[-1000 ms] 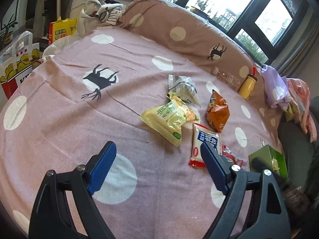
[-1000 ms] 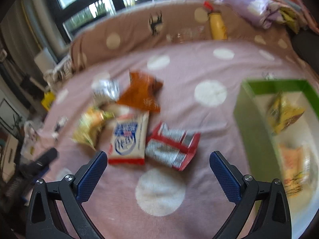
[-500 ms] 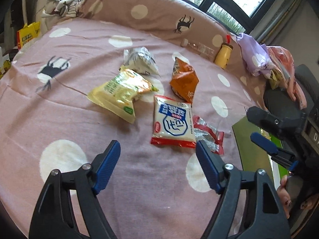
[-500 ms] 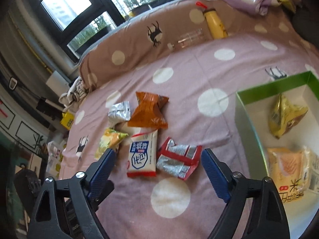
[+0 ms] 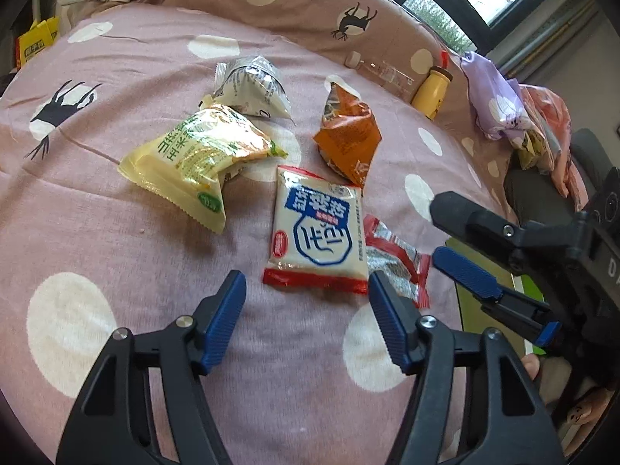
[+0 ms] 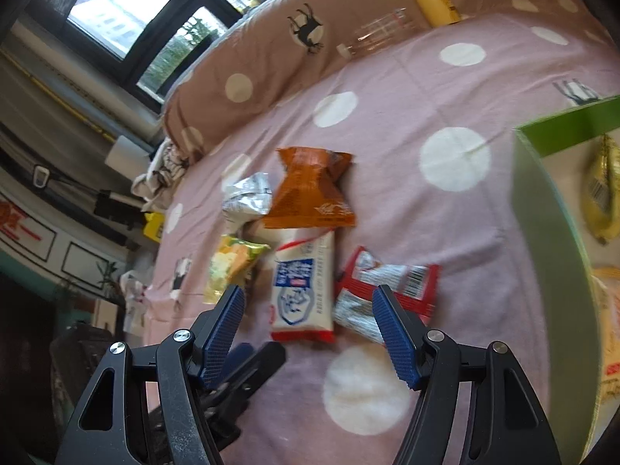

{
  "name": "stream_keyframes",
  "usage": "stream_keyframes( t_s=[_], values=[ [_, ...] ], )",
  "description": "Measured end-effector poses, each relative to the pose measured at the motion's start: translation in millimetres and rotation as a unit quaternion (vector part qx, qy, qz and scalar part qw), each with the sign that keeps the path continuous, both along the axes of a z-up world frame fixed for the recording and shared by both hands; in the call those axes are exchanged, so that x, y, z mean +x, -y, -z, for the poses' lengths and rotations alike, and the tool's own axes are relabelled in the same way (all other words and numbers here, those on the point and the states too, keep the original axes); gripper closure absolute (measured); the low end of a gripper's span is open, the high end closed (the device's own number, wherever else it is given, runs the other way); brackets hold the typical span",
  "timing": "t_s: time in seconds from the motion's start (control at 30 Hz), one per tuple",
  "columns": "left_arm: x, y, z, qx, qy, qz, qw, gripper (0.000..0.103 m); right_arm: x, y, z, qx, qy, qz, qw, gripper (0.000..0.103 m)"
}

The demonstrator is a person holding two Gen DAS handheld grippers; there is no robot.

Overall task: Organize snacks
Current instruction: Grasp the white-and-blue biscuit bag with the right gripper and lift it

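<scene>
On the pink spotted bedspread the green box already holds a few packets while five snack packets lie loose beside it, awaiting the left gripper and right gripper, both empty, jaws closing.

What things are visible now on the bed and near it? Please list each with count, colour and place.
Snack packets on bedspread: 5; white-blue, red-silver, orange, yellow-green, silver; clustered mid-bed.
Box: 1, green, right of the packets; holds a yellow packet and at least one more.
Bottle: 1, yellow, against the brown pillow.
Clear bottle: 1, lying beside it.
Bedspread: 1, pink with white dots.
Left gripper: black, blue pads, closing, nothing between.
Right gripper: same, closing, nothing gripped.
</scene>
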State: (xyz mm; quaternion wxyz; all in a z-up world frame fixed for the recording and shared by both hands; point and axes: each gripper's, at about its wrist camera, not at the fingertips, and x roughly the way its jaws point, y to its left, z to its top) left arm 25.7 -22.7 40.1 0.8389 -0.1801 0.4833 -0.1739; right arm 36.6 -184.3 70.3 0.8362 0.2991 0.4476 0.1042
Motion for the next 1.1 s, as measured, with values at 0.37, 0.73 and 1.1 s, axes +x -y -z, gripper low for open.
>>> stream_keyframes(
  t_s=[0.37,0.73,1.1],
  values=[
    [34.9,4.8,13.0,0.033,-0.005,0.024,0.9992,0.059,48.5,-32.6,43.2,-0.014,-0.048,-0.041,0.998,0.045],
    [19.8,10.3,-5.3,0.043,0.024,0.028,0.9984,0.074,26.9,-30.3,24.1,-0.022,-0.024,-0.018,0.999,0.047],
    [-31.3,43.7,-74.4,0.035,0.131,0.062,0.9888,0.074,-40.3,2.1,-50.4,-0.023,0.079,0.044,0.996,0.047]
  ],
)
